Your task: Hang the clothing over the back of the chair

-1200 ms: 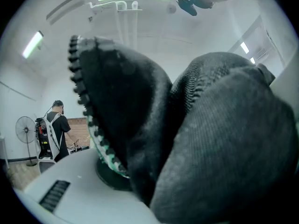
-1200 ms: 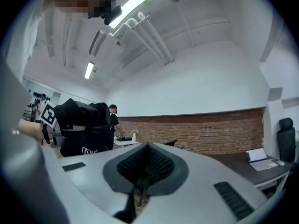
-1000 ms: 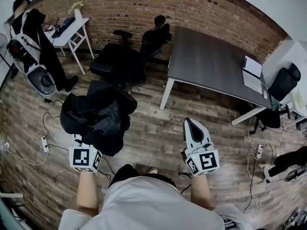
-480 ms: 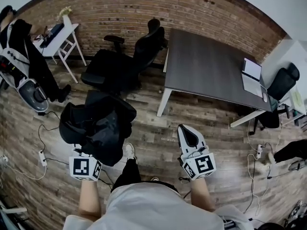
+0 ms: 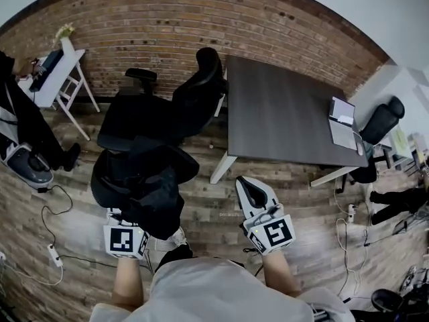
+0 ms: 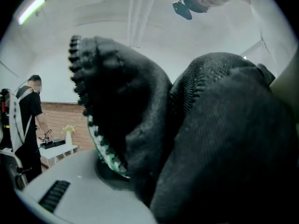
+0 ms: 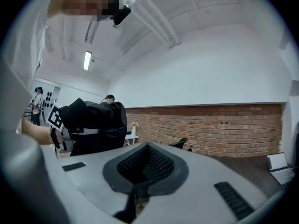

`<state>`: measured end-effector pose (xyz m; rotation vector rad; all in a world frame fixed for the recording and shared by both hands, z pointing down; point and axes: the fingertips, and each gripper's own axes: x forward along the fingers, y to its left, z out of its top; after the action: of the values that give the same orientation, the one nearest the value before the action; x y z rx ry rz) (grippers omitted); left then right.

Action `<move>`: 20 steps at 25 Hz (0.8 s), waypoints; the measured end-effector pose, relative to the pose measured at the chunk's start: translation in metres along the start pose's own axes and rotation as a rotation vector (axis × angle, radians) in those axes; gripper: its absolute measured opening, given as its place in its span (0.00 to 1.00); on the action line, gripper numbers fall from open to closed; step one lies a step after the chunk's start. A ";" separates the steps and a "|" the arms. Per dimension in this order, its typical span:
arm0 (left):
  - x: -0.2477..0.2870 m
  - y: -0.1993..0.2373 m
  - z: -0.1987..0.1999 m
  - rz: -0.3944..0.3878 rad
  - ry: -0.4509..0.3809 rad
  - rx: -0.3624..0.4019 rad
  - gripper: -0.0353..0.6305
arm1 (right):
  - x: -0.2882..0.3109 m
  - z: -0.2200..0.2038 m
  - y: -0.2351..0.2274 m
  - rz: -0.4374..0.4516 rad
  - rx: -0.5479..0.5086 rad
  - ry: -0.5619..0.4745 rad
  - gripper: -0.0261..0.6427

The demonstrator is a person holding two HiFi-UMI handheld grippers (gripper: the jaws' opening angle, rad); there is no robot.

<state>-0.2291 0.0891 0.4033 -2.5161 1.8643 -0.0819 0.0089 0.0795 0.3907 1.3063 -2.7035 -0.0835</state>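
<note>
Two forearms reach out from the person's white shirt (image 5: pixel 208 290) at the bottom of the head view, each ending in a marker cube and a pair of tongs. The left tongs (image 5: pixel 124 221) are clamped on a black jacket (image 5: pixel 144 180): the left gripper view shows dark fabric bunched between the jaws, with a green-edged pad pressed against it, and the garment fills most of that view. The jacket hangs in a loose bundle above the wood-plank floor (image 5: pixel 214 213), held clear of it and just short of the chair. The right tongs (image 5: pixel 249 188) are closed with nothing in them; the right gripper view shows the two black ribbed pads meeting at a point. On the floor to the left lie a cable and a white power strip (image 5: pixel 50 253). Just beyond the jacket stands a black office chair (image 5: pixel 161 109), its seat towards the left tongs and its tall backrest towards the dark desk (image 5: pixel 281 113) beside it. A pale flat item (image 5: pixel 342 123), too small to name, lies at that desk's right end, near a second black chair (image 5: pixel 379 123). At the far left a person in black (image 5: pixel 27 123) stands by a small white desk (image 5: pixel 57 79) carrying a vase of flowers. A red brick wall (image 5: pixel 201 19) closes the room behind.
</note>
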 end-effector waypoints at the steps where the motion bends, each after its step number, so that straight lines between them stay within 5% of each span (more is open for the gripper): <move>1: 0.009 0.005 0.001 -0.011 -0.005 -0.008 0.37 | 0.008 0.000 -0.003 -0.010 -0.003 0.011 0.06; 20: 0.126 0.045 -0.007 -0.151 0.053 -0.096 0.37 | 0.088 -0.016 -0.059 -0.097 0.080 0.021 0.07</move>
<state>-0.2362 -0.0443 0.4136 -2.7432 1.7325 -0.0622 0.0035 -0.0257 0.4090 1.4526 -2.6507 0.0276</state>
